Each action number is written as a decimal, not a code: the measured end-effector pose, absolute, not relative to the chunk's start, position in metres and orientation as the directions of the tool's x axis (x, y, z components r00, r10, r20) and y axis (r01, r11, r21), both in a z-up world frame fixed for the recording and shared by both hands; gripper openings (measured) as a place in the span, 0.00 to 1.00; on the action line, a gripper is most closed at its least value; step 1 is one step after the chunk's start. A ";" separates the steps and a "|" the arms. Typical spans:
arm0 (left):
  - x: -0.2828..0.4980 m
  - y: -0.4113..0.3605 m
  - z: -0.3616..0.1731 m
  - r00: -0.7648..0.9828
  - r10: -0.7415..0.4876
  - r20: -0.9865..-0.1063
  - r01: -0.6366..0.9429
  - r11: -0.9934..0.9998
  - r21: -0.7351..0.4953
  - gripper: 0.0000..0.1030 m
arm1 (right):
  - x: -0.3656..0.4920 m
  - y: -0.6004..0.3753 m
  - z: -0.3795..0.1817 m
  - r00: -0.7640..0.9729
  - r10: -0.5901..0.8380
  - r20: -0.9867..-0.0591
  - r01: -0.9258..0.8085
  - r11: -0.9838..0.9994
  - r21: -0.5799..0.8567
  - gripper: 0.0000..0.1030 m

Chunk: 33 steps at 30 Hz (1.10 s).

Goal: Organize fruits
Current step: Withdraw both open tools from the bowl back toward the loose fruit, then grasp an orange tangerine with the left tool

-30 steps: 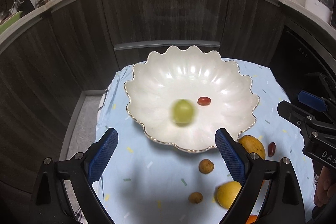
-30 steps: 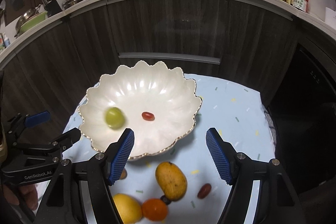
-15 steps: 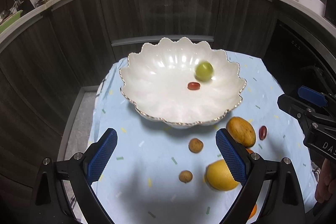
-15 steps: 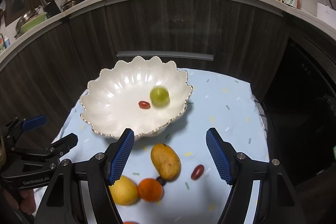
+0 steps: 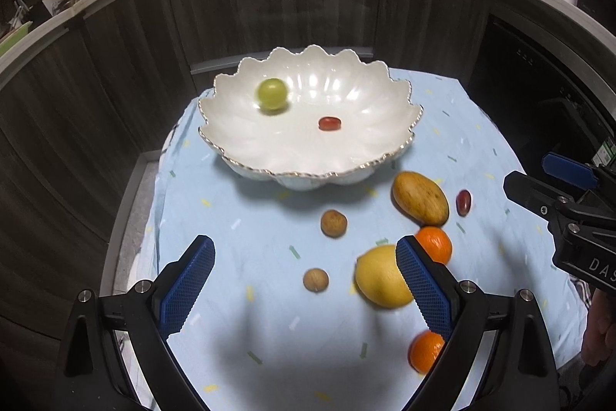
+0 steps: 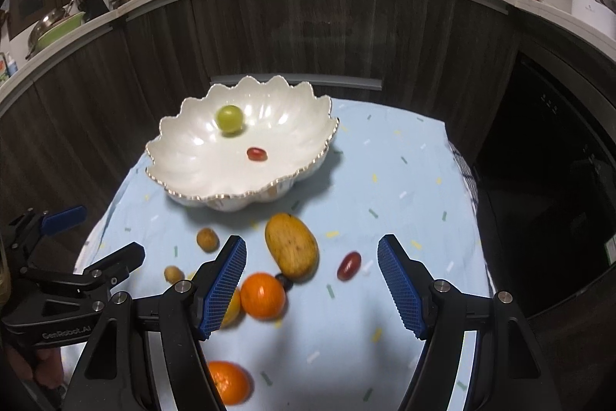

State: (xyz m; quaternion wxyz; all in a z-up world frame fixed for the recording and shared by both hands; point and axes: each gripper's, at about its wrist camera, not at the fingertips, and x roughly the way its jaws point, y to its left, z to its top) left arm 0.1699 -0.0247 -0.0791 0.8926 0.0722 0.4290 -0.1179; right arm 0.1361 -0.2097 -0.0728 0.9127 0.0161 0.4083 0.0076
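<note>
A: Where do the fruits stand?

B: In the left wrist view, the white scalloped bowl point(image 5: 308, 156) sits at upper centre on the light blue cloth point(image 5: 238, 295). Inside it are only a green grape point(image 5: 272, 94), upper left of the bowl and blurred, and a small red fruit point(image 5: 329, 123) near the middle.

A: So most is left?

B: I'd judge so. Out on the cloth, below and right of the bowl, lie a mango point(image 5: 420, 197), a dark red fruit point(image 5: 463, 202) just beside it, two small brown round fruits point(image 5: 333, 223), a yellow citrus point(image 5: 381, 278) and two oranges point(image 5: 435, 243), one low in the frame.

A: And the grippers?

B: The left gripper point(image 5: 304, 289) has its blue pads spread wide with nothing between them; the yellow citrus lies partly behind its right pad. In the right wrist view, the right gripper point(image 6: 312, 282) is likewise spread and empty, hovering over the mango, one orange and the dark red fruit.

A: Two in, about seven to go.

B: That's my reading.
</note>
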 end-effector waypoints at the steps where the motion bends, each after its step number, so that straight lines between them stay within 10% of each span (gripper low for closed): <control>1: 0.167 -0.025 -0.080 0.603 -0.148 -0.783 0.274 0.961 0.029 0.93 | 0.134 -0.210 -0.074 0.665 0.026 -0.747 -0.001 0.999 0.034 0.70; 33: 0.099 -0.067 -0.094 0.583 -0.196 -0.788 0.341 0.940 0.018 0.93 | 0.083 -0.243 -0.097 0.636 0.029 -0.771 0.022 0.998 0.055 0.70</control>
